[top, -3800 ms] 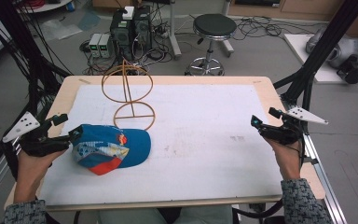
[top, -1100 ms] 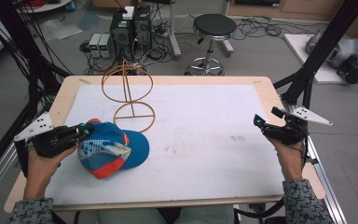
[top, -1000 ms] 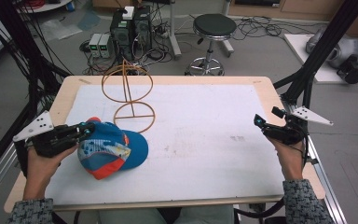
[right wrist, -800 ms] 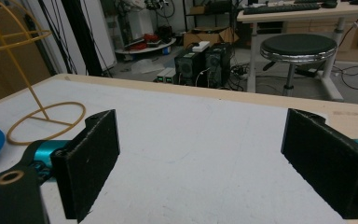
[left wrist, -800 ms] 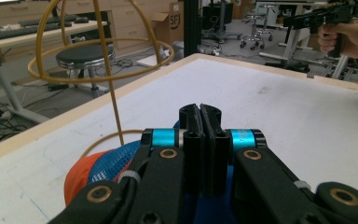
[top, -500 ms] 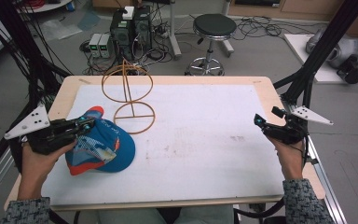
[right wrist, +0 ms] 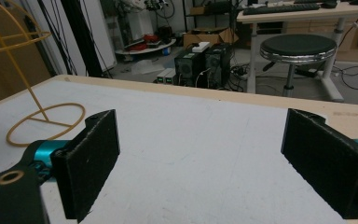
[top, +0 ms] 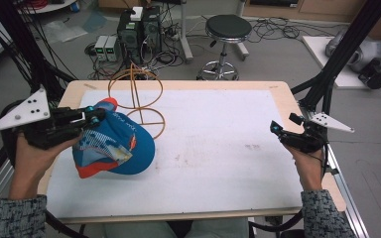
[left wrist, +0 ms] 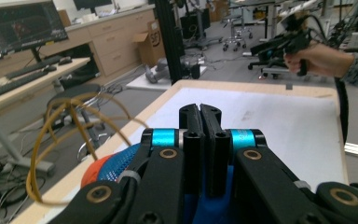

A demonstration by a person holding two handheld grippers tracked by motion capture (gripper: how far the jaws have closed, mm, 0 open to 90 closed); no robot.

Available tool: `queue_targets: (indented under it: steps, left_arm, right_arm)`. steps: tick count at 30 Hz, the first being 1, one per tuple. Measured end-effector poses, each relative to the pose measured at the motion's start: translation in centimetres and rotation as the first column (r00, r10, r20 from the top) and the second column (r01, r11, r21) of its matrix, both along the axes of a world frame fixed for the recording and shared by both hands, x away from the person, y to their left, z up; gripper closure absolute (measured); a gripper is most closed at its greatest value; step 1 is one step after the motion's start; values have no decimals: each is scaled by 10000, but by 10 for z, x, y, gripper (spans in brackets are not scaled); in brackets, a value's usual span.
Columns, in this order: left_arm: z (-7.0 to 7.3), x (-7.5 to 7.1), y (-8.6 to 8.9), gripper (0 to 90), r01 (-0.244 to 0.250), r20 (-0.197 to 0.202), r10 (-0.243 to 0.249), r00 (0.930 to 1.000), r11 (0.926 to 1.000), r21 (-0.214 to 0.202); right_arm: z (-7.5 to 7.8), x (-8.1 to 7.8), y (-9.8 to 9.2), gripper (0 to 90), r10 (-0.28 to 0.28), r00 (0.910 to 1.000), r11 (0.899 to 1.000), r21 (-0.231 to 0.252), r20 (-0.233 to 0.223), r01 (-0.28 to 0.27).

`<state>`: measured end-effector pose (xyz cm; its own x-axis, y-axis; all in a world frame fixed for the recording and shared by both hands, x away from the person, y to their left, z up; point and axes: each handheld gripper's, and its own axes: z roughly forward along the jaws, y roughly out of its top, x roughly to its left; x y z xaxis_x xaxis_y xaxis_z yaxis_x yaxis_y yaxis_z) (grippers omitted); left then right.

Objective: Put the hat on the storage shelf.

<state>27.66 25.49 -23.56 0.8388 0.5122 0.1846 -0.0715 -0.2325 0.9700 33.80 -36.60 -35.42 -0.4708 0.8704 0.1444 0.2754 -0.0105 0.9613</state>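
Over on the left of the high view, our left gripper (top: 87,119) has its jaws clamped on the blue cap (top: 114,144), which hangs off the jaw tips and droops down toward the white mat (top: 218,148). Just beyond the tips stands the yellow wire stand (top: 136,99), close to the cap's crown. Our right gripper (top: 280,131) hovers well apart at the far side, nothing near its jaws.

From the left gripper view, the jaws are pressed together, with blue mesh of the cap (left wrist: 121,163) bunched beneath and to one side of them, and the stand (left wrist: 60,140) off to that side.

Along the right gripper view, our jaws stand wide apart over bare mat, holding nothing.

We'd guess the cap is light and floppy, so it'll sag and swing. The stiff brim or a thick seam looks like the safest spot to pinch; the thin mesh could slip.
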Motion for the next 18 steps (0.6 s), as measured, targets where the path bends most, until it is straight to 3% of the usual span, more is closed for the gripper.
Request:
queue_targets:
  steps: [9, 18]
  left_arm:
    - [31, 5, -9, 875, 513, 288, -515, 9983, 9986, 84]
    - [59, 20, -18, 875, 976, 462, -979, 9941, 9952, 89]
  right_arm:
    - [0, 1, -2, 106, -16, 10000, 10000, 69, 26, 16]
    - [0, 1, -1, 105, -20, 10000, 10000, 82, -13, 20]
